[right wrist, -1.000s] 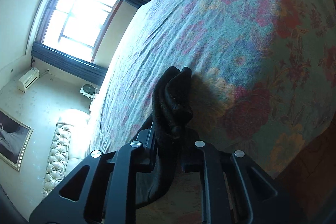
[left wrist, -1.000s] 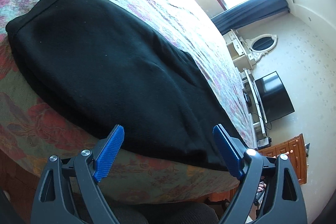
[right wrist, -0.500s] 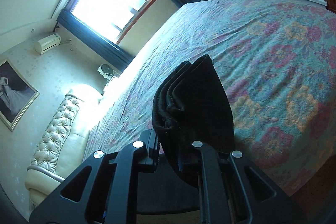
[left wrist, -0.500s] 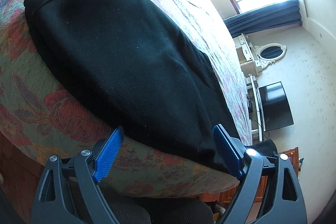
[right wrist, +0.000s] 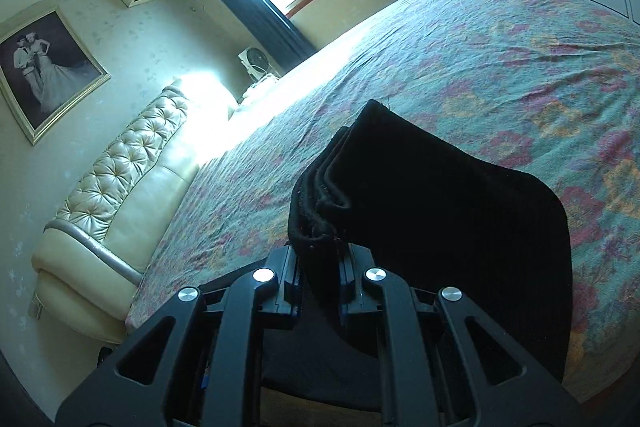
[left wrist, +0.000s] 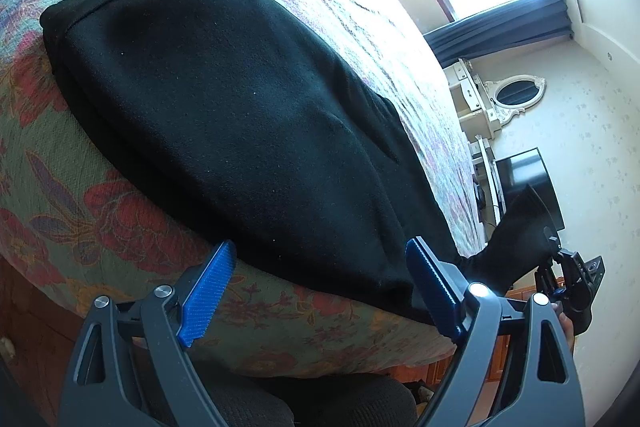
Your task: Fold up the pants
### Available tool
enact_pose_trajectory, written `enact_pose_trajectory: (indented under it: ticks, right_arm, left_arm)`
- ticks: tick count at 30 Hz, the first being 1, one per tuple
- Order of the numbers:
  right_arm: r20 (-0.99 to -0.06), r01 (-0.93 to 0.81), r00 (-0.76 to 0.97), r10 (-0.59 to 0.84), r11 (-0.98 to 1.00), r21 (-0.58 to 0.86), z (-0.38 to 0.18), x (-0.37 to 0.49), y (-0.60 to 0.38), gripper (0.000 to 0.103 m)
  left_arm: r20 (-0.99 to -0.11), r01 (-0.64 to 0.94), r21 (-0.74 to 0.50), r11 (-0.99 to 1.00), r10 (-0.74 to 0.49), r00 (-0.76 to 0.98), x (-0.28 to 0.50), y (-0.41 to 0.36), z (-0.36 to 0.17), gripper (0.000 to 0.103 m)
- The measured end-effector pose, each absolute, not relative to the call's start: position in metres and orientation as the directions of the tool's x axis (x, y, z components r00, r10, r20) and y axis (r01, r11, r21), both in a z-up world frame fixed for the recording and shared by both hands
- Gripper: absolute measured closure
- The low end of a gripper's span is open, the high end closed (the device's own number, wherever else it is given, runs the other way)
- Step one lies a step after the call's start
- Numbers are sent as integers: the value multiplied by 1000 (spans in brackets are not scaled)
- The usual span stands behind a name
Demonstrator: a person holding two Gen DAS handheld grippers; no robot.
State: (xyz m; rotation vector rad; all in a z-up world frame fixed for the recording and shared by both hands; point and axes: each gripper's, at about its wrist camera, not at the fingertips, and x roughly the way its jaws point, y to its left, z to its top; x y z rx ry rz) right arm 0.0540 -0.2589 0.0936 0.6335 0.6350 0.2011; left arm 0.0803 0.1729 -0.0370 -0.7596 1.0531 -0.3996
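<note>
Black knit bunched in the right tool (right wrist: 318, 269), pinched tight on the stacked leg hems so all layers lift as one. Left tool (left wrist: 316, 291) is spread wide and empty, low centre of its frame, just off the bed (left wrist: 80, 187) edge, likely ready to pin or catch the fold. Pants (left wrist: 224, 99) lie flat across the bed, waistband upper left, hem end raised at right.
</note>
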Motion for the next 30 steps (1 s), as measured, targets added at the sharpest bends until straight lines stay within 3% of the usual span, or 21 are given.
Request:
enact_pose_trajectory:
  ticks: [11, 20, 24, 30]
  right_arm:
    - [-639, -32, 652, 409, 857, 515, 21, 84, -145, 91]
    - [-678, -57, 602, 422, 870, 490, -6, 78, -113, 90]
    - [-677, -53, 590, 440, 858, 512, -12, 73, -110, 85]
    - [-647, -86, 567, 510, 818, 569, -11, 64, -101, 58]
  left_arm:
    - [-607, -79, -745, 662, -624, 492, 80, 187, -39, 18]
    - [-600, -91, -753, 651, -624, 500, 81, 196, -42, 18]
    - [-596, -94, -757, 647, -624, 506, 81, 203, -42, 18]
    - [-590, -100, -761, 641, -620, 517, 80, 209, -40, 18]
